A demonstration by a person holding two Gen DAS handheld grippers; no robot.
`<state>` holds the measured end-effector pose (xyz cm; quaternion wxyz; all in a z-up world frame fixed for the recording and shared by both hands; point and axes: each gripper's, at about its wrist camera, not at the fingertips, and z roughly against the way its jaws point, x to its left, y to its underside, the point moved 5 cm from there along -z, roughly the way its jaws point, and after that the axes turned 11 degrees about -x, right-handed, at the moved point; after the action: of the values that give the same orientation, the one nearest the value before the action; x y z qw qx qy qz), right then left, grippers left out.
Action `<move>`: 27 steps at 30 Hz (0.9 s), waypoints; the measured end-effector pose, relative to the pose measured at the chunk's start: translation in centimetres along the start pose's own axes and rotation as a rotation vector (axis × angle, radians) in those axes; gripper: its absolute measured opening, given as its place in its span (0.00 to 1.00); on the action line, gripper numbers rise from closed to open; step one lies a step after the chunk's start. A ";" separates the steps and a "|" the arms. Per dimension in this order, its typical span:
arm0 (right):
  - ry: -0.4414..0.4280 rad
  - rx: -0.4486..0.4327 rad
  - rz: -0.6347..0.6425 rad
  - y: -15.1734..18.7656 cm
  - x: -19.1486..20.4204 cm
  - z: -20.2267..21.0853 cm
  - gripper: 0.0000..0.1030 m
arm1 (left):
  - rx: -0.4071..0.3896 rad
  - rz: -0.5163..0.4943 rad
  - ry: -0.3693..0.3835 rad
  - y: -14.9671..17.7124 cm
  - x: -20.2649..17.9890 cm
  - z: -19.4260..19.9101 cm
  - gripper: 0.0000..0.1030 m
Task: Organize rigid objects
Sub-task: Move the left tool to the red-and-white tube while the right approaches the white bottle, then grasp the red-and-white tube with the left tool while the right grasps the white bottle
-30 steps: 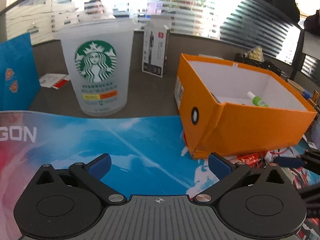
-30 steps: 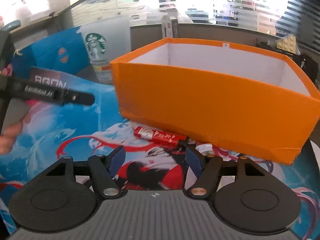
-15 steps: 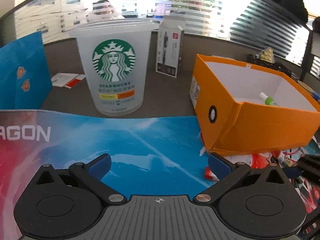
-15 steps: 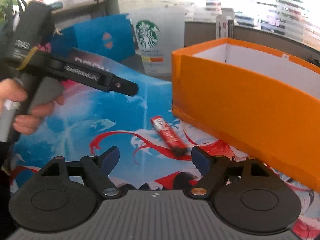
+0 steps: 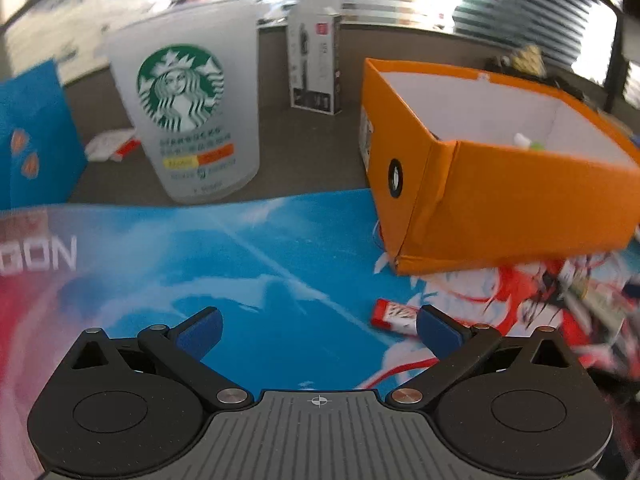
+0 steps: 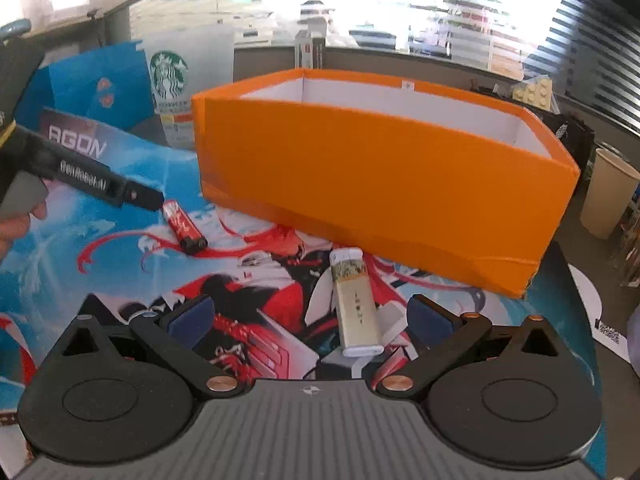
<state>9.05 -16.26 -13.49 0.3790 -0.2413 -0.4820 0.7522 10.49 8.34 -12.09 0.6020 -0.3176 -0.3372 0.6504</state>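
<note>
The left gripper (image 5: pixel 318 328) has swung toward the red tube (image 6: pixel 183 227) lying on the printed mat (image 5: pixel 200 264) beside the orange box (image 6: pixel 360 176), jaws spread and empty. The right gripper (image 6: pixel 310 318), equally agape, hovers at the cream lighter-shaped case (image 6: pixel 355 304). Each should straddle its object squarely before closing.

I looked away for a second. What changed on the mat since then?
The left gripper has closed in on the red tube, and the right gripper now has the cream lighter ahead. Both are open and empty, as before; the orange box stayed put.
</note>
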 end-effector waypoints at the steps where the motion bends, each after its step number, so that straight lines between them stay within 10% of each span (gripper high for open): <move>1: 0.002 0.000 -0.005 0.1 -0.1 -0.1 1.00 | 0.009 0.036 -0.003 -0.1 -0.1 0.0 1.00; 12: -0.019 -0.005 -0.061 0.4 -0.2 -0.2 1.00 | 0.059 0.212 -0.233 0.4 -2.6 -1.7 1.00; 27: 0.006 -0.003 -0.036 0.3 -0.3 -0.3 0.78 | 0.019 0.046 -0.109 3.3 -2.0 0.4 1.00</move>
<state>9.36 -16.43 -13.93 0.3936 -0.2353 -0.4861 0.7440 8.41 6.12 -14.51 0.5709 -0.2836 -0.3557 0.6835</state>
